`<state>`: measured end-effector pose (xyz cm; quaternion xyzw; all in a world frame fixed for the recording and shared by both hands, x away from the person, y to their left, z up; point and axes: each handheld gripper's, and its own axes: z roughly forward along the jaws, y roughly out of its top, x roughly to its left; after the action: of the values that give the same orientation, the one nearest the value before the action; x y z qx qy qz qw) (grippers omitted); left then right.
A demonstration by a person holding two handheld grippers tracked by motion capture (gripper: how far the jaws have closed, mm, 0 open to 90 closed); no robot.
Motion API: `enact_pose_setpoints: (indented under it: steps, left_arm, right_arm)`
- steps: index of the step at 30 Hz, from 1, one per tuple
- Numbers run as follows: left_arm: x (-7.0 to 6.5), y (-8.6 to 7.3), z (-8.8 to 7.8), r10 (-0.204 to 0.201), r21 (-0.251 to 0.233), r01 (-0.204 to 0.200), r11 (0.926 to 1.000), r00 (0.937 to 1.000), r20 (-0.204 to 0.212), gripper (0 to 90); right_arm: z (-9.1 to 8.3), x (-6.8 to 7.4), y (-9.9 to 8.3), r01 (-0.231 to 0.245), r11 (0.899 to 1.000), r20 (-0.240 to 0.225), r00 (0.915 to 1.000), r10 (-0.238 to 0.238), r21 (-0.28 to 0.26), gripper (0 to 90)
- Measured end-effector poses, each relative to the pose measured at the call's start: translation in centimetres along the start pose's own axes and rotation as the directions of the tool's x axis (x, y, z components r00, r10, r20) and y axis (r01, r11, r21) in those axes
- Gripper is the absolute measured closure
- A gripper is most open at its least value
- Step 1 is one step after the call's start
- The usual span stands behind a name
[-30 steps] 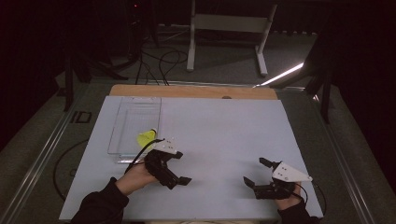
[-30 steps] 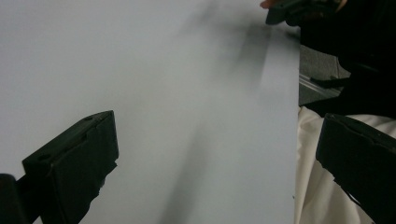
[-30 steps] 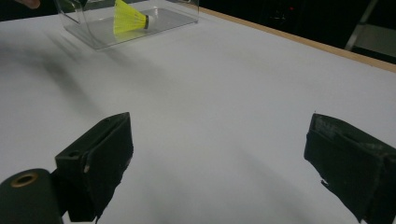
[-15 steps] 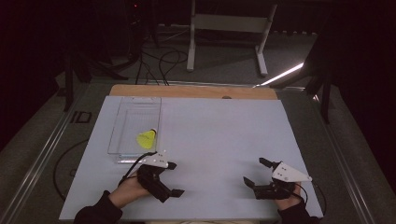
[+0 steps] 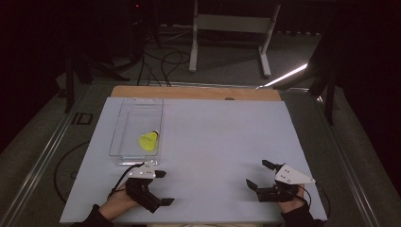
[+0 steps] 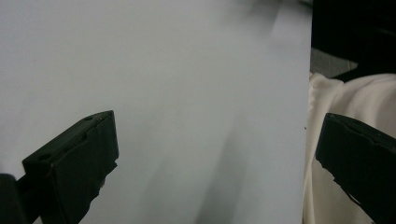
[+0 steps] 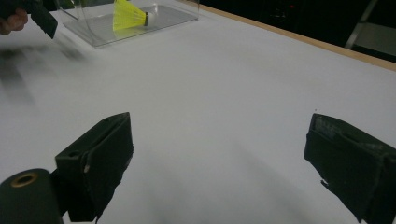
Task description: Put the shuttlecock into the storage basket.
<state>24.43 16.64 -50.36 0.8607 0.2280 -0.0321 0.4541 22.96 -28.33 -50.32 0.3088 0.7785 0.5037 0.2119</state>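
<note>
A: Where was the yellow feathered shuttlecock (image 5: pixel 148 141)?

B: On its side inside the clear, shallow plastic tray (image 5: pixel 124 134), near the end closest to the person, its white cork base (image 7: pixel 151 18) pointing away from the left gripper (image 5: pixel 159 187).

A: And the tools?

B: Both empty. The left gripper's black jaws stood wide apart over the smooth white tabletop (image 5: pixel 217 142), just short of the tray. The right gripper (image 5: pixel 259 175), equally wide open, rested well apart, probably parked.
</note>
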Motion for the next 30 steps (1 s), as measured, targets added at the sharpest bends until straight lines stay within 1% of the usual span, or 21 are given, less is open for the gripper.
enact_pose_setpoints:
  steps: [2,4,5,10,12,14,15,17,18,20,22,25,30]
  left_arm:
    - [0.1,-0.4,-0.3,-0.004,-0.004,0.004,1.0,0.9999,-0.016,0.1]
    - [0.2,-0.9,-0.5,0.0,-0.004,0.0,1.0,0.9997,-0.023,0.1]
    - [0.2,-1.1,-0.6,-0.001,-0.011,0.0,0.9999,0.9996,-0.028,0.1]
    - [0.5,-2.0,-1.2,-0.035,-0.028,0.034,0.999,0.9981,-0.052,0.1]
    - [0.6,-2.4,-1.3,-0.048,-0.028,0.046,0.9985,0.9959,-0.077,0.1]
    - [0.7,-2.6,-1.4,-0.066,-0.035,0.063,0.9974,0.9937,-0.09,0.1]
    - [0.7,-2.6,-1.4,-0.066,-0.035,0.063,0.9974,0.9937,-0.09,0.1]
    - [0.8,-2.8,-1.5,-0.078,-0.057,0.071,0.9958,0.989,-0.126,0.1]
    - [0.8,-2.8,-1.5,-0.078,-0.057,0.071,0.9958,0.989,-0.126,0.1]
    - [0.8,-2.9,-1.6,-0.086,-0.08,0.075,0.994,0.9866,-0.139,0.1]
    - [0.8,-3.0,-1.7,-0.09,-0.096,0.076,0.9924,0.9857,-0.143,0.1]
    - [0.9,-3.0,-1.9,-0.091,-0.113,0.075,0.9907,0.9863,-0.137,0.1]
    - [0.9,-3.1,-1.7,-0.09,-0.109,0.074,0.9913,0.9854,-0.144,0.1]
  right_arm:
    - [0.0,0.0,0.0,0.0,1.0,-0.001,1.0,0.0,0.0,7.9]
    - [0.0,0.0,0.0,-0.002,1.0,0.001,1.0,0.002,0.0,7.9]
    - [0.0,0.0,0.0,-0.001,1.0,0.001,1.0,0.001,0.0,7.9]
    - [0.0,0.0,0.0,0.0,1.0,-0.001,1.0,0.0,0.001,7.9]
    - [0.0,0.0,0.0,-0.002,1.0,-0.001,1.0,0.002,0.001,7.9]
    - [0.0,0.0,0.0,-0.003,1.0,-0.001,1.0,0.003,0.0,7.9]
    - [0.0,0.0,0.0,-0.005,1.0,-0.001,1.0,0.005,0.002,7.9]
    - [0.0,0.0,0.0,-0.004,1.0,-0.002,1.0,0.004,0.003,7.9]
    - [0.0,0.0,0.0,-0.004,1.0,-0.002,1.0,0.004,0.003,7.9]
    - [0.0,0.0,0.0,-0.005,1.0,-0.002,1.0,0.005,0.004,7.9]
    - [0.0,0.0,-0.1,-0.005,1.0,-0.002,1.0,0.005,0.003,7.9]
    - [0.0,-0.1,-0.1,-0.008,1.0,-0.005,1.0,0.008,0.003,7.9]
    - [0.1,-0.1,-0.2,-0.007,1.0,-0.01,0.9999,0.007,0.007,7.9]
